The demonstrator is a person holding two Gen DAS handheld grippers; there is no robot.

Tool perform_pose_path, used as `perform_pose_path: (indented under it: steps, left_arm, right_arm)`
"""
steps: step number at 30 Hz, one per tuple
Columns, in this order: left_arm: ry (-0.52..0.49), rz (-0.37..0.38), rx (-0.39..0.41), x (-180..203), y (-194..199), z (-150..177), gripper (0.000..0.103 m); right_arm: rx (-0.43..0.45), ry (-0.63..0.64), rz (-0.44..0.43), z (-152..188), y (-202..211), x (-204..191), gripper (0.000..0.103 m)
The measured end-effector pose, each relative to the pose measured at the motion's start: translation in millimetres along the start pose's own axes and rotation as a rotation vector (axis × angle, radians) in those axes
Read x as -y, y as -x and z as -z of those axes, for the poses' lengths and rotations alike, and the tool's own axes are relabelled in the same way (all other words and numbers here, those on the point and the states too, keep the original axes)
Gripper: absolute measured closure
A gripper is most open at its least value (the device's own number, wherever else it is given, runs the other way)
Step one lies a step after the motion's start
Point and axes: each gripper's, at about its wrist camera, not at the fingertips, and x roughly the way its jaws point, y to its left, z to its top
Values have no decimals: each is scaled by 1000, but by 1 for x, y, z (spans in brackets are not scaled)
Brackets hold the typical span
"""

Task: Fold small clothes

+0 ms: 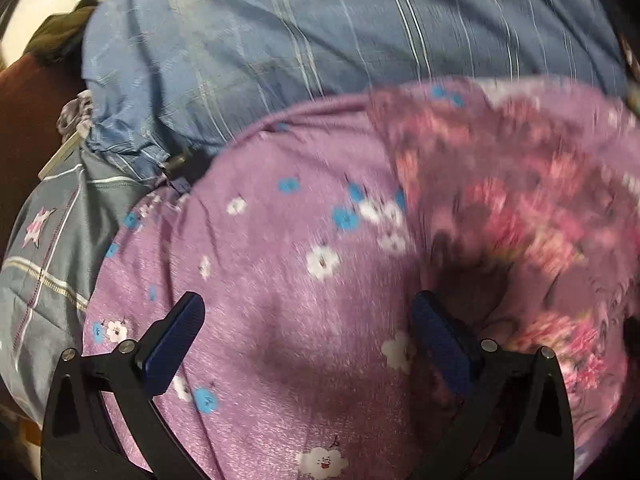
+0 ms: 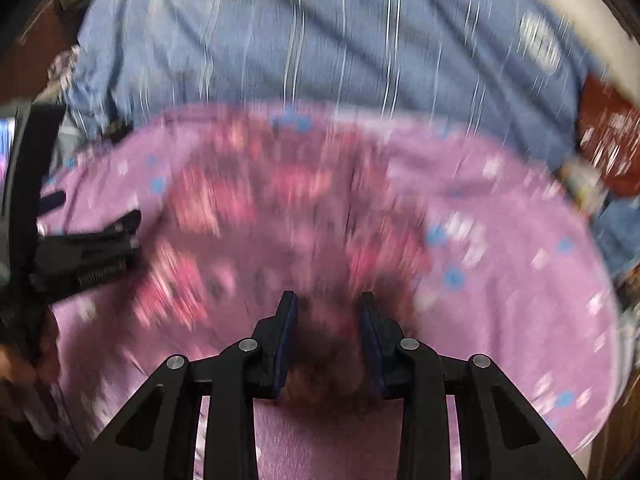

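Note:
A small pink floral garment lies on a purple flowered sheet; it is blurred in both views. My left gripper is open and empty, hovering over the bare sheet with the garment's edge by its right finger. My right gripper has its jaws apart with the near part of the garment between them; the blur hides whether the pads press it. The garment spreads ahead of it. The left gripper shows at the left edge of the right wrist view.
A blue striped quilt lies bunched behind the purple sheet and also shows in the right wrist view. A grey checked cloth lies at the left. A dark red thing sits at the far right.

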Motion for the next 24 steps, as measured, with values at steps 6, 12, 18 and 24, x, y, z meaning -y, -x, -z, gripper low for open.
perform_pose_path:
  steps: [6,12,18,24]
  left_arm:
    - [75,49,152,-15,33,-9,0]
    - [151,69,184,-29,36,-15,0]
    - [202,100,206,-33,40,-17,0]
    - [170,98,220,-22,43,-17,0]
  right_arm:
    - [2,-62,-67,-7,0,15,70]
    - [87,-105,-24,-34,15,37,66]
    - [99,-69,39,-34,11,32,60]
    - [139,-9,105,-34,22,22,60]
